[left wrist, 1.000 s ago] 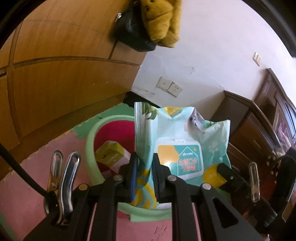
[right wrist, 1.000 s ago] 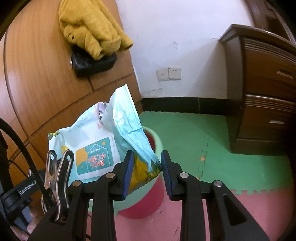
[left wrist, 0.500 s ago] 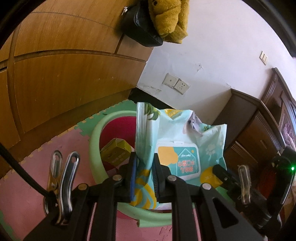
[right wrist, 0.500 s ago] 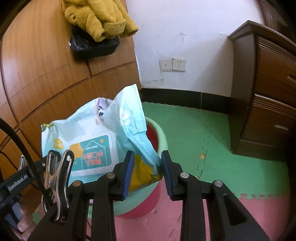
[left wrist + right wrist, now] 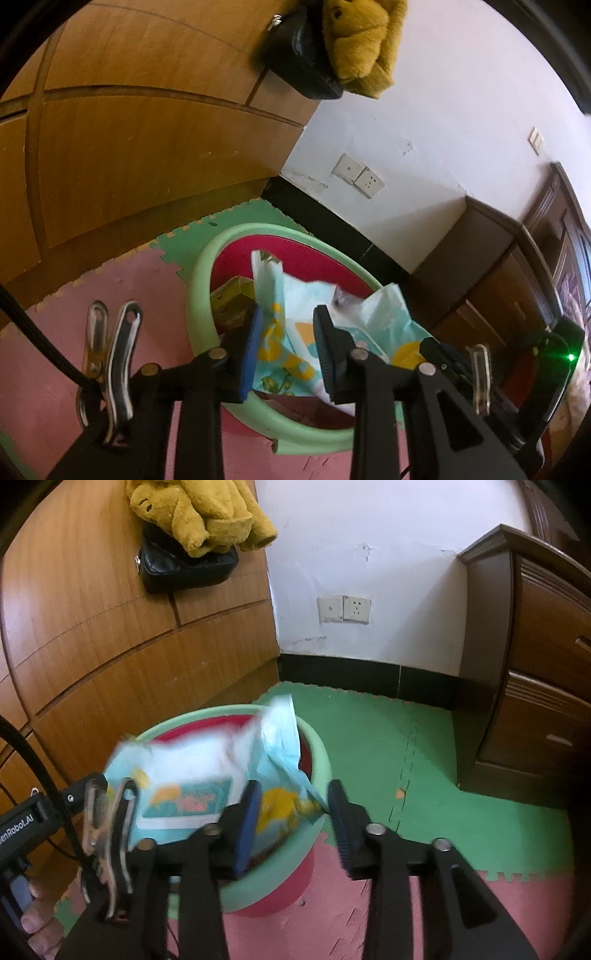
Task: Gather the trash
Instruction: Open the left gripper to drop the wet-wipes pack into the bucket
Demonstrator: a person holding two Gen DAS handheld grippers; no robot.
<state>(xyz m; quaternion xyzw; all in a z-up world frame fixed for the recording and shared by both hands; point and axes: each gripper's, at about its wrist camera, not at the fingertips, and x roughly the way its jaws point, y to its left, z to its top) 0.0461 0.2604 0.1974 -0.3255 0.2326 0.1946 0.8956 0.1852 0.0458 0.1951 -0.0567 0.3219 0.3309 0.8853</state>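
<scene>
pink floor mat (image 5: pixel 48 332): wipes pack (image 5: pixel 295 332) (blurred) over bin (image 5: pixel 199 295).

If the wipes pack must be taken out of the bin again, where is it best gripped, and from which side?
Probably grip the wipes pack by its flat upper corner flap, coming from above. That thin edge stands above the bin rim, whereas the body lies blurred and slumped inside.

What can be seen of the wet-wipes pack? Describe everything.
The wet-wipes pack is a crumpled, soft plastic pouch, pale blue with yellow spots and a teal label panel. It is motion-blurred, lying tilted across the trash bin's green rim, partly inside. It sits between the opening jaws of both the left claw and the right claw, neither pressing it.
</scene>
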